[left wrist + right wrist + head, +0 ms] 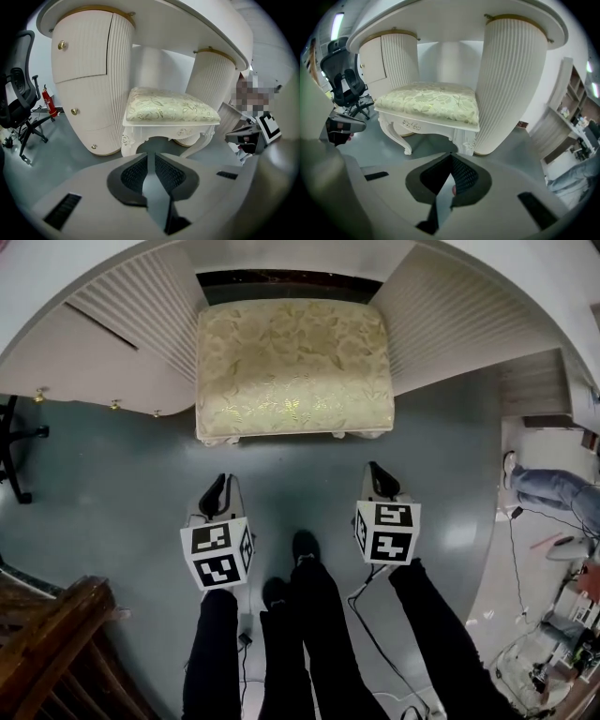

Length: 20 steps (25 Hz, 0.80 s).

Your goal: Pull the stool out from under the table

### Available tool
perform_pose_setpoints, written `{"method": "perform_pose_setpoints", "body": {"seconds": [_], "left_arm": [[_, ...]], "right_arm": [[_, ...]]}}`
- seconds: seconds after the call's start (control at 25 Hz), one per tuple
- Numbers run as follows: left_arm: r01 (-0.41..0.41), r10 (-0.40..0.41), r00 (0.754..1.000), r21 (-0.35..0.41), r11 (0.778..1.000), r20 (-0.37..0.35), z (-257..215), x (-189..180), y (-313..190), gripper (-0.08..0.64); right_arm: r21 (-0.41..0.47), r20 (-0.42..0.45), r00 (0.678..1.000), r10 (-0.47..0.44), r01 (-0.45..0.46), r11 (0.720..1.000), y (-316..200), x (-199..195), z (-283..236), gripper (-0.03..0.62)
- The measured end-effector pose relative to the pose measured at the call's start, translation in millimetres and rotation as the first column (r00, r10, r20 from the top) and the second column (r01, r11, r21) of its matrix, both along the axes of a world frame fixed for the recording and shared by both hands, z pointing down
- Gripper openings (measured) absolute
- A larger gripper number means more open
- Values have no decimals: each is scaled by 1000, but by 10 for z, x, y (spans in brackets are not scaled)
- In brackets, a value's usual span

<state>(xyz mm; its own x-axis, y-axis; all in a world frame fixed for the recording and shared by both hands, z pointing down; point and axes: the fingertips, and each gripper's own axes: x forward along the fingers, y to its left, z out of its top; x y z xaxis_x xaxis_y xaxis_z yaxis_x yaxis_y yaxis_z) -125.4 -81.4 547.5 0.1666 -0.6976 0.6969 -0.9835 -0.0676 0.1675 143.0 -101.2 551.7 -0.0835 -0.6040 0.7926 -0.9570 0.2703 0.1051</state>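
Grey floor (112, 493); perhaps brocade-cushioned stool (293, 367)

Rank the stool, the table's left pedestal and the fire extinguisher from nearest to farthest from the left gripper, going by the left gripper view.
1. Stool, straight ahead.
2. Left pedestal, ahead to the left.
3. Fire extinguisher, far left, by the wall.

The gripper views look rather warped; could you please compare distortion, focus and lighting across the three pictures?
Head view: fisheye bends the table edge into an arc; the stool is sharp, evenly lit, casting a soft shadow in front. Left gripper view: black vignetted corners; the left gripper, close to the lens, is soft. Right gripper view: the pedestal bulges; a ceiling light glares top left.
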Motion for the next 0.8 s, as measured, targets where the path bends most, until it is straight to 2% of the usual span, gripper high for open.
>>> {"method": "perform_pose_setpoints", "body": {"seconds": [0.2,0.24,0.28,0.6,0.8], "left_arm": [[1,-1,1000,0,1000,22,194,-43,-152,97],[1,-1,1000,0,1000,27,227,-54,-176,106],[3,-3,999,-1,1000,32,255,-69,-200,115],[57,-54,994,-28,998,92,501,-267,-370,227],[83,-75,991,-68,994,114,743,-319,-458,279]], "right_arm": [[-7,-21,999,27,-27,1000,-136,75,246,9],[-17,-21,1000,22,-22,1000,-151,72,299,74],[-26,-20,1000,16,-17,1000,-165,68,349,100],[-42,-110,994,22,-27,999,-407,200,552,212],[-47,-153,988,33,-40,998,-577,295,661,232]]}}
